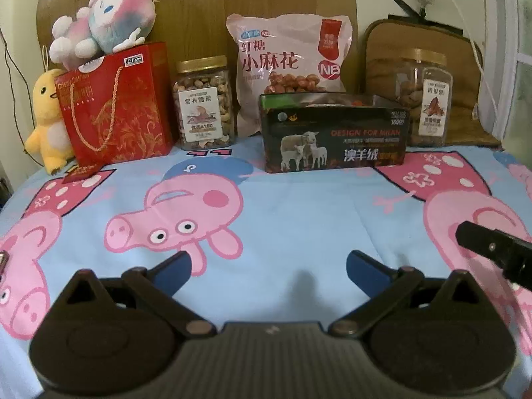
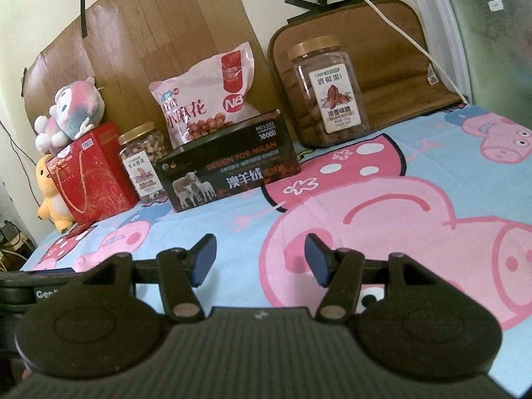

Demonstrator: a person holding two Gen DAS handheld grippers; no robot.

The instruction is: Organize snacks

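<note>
Black glossy box (image 1: 334, 138) rectangular | pink crinkly bag (image 1: 289, 63) behind | left claw (image 1: 269, 266) released | right claw (image 2: 261, 259) released, empty

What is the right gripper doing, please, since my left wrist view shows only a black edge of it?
Observer: The right gripper is open over the bedsheet, with nothing between its pads.
Operator: Thank you. Is the jar on the far right full? It looks washed out here.
Observer: Yes, the pecan jar is packed with brown nuts nearly to the top.
</note>
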